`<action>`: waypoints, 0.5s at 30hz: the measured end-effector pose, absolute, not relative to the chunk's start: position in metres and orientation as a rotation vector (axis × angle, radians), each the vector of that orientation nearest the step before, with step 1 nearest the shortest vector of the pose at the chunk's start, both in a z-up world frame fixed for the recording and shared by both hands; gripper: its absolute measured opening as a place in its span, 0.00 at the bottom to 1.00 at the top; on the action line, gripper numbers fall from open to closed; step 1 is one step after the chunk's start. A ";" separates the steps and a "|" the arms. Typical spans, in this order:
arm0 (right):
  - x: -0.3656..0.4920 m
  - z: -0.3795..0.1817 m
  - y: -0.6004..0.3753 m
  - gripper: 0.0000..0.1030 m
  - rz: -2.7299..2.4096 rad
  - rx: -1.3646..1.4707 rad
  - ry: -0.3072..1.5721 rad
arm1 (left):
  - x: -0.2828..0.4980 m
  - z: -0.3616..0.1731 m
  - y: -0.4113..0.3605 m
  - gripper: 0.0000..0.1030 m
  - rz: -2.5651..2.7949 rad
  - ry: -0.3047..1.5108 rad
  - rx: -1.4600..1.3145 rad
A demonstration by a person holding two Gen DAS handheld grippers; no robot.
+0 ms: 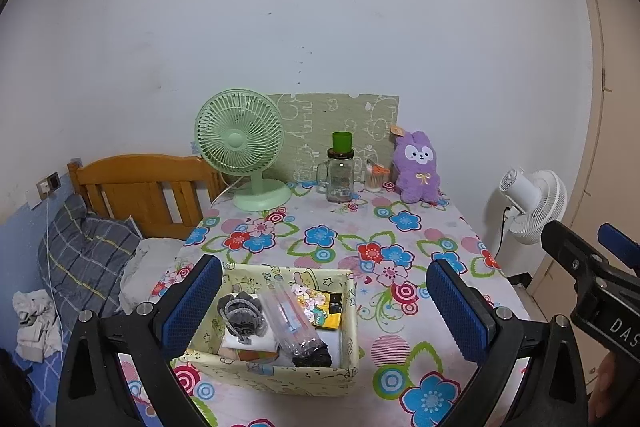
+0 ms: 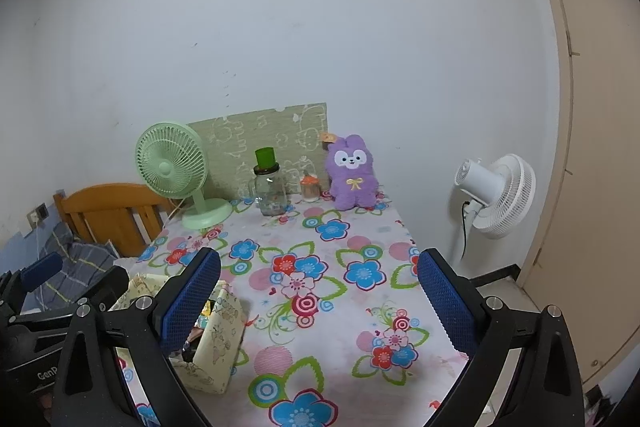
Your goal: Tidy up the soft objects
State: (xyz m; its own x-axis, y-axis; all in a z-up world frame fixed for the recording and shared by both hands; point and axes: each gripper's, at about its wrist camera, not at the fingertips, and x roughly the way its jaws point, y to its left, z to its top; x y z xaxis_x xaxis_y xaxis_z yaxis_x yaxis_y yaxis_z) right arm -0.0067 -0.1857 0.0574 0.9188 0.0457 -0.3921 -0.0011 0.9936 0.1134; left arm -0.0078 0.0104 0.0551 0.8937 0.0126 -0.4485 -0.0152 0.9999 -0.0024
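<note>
Both blue-padded grippers, left [image 1: 324, 301] and right [image 2: 319, 299], spread wide, empty, above flowered tablecloth [image 2: 320, 291]; purple plush rabbit [image 1: 416, 167] upright at back, well apart.

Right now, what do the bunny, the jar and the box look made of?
Bunny: fuzzy purple plush, matte pile, stitched face. Jar: clear glass by its shine and see-through walls, though hard plastic is possible. Box: thin printed fabric or coated card; its walls look slightly limp, so probably fabric.
</note>
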 end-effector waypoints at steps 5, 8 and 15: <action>-0.007 0.057 -0.182 0.97 0.028 0.106 0.410 | -0.006 0.055 0.012 1.00 0.010 0.463 -0.012; -0.007 0.057 -0.181 0.97 0.027 0.105 0.411 | -0.006 0.055 0.012 1.00 0.008 0.465 -0.011; -0.007 0.056 -0.181 0.97 0.028 0.107 0.410 | -0.006 0.055 0.012 1.00 0.009 0.465 -0.011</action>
